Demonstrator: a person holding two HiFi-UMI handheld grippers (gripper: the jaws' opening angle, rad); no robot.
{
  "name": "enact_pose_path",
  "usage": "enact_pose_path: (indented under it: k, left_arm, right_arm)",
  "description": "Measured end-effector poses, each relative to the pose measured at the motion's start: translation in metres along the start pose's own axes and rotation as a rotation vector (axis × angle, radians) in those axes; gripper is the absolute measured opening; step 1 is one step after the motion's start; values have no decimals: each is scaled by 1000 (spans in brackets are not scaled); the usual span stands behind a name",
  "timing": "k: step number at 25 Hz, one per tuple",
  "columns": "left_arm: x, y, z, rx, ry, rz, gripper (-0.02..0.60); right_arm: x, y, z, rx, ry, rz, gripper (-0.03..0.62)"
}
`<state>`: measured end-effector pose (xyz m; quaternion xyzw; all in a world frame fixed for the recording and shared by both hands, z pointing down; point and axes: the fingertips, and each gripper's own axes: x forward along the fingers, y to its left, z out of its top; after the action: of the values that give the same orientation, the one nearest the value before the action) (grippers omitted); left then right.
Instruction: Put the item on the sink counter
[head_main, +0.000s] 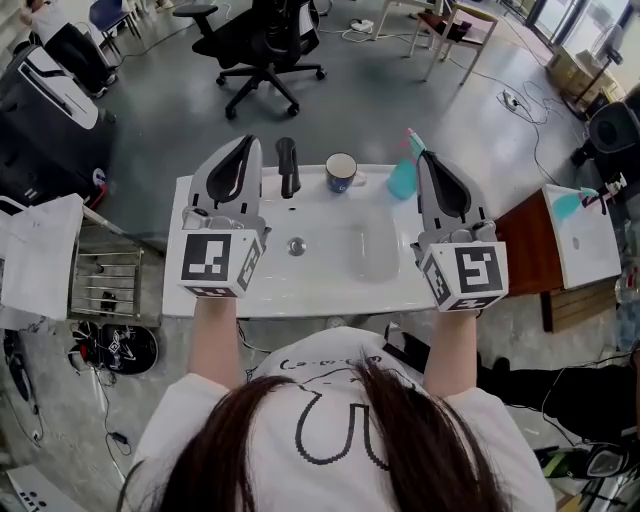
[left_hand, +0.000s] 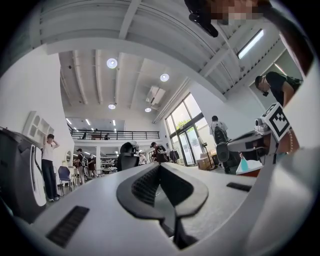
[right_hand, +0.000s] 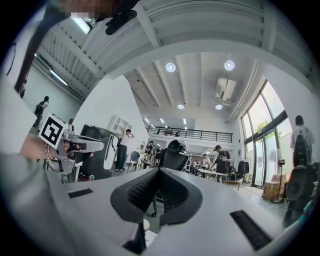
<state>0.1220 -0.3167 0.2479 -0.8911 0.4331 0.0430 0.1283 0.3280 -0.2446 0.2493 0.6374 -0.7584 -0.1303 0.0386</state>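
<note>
A white sink counter (head_main: 210, 290) lies in front of me, with a basin, a drain (head_main: 296, 245) and a black faucet (head_main: 288, 165). At its back edge stand a blue mug (head_main: 341, 172) and a teal bottle (head_main: 403, 178). My left gripper (head_main: 246, 142) is held over the counter's left side, beside the faucet, shut and empty. My right gripper (head_main: 428, 158) hovers over the right side, just right of the teal bottle, also shut and empty. In the left gripper view (left_hand: 160, 166) and the right gripper view (right_hand: 158, 171) the ribbed pads meet with nothing between them, and both point up toward the room.
A black office chair (head_main: 262, 45) stands beyond the counter. A wire rack (head_main: 105, 275) is at the left, with a black case (head_main: 50, 110) behind it. At the right are a brown wooden table (head_main: 530, 245) and a white box (head_main: 580, 235). Cables lie on the floor.
</note>
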Motion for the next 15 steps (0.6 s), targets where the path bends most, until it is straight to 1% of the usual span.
enact_pose_path:
  k: [4, 9, 15]
  left_arm:
    - [-3, -3, 3, 11, -9, -3, 9]
    - [-4, -10, 6, 25, -25, -30, 9]
    - [-6, -12, 10, 28, -25, -36, 9]
  right_arm:
    - [-6, 2, 2, -7, -4, -3, 28]
    - [-11, 3, 6, -14, -6, -9, 28]
    - [-17, 1, 11, -22, -1, -27, 28]
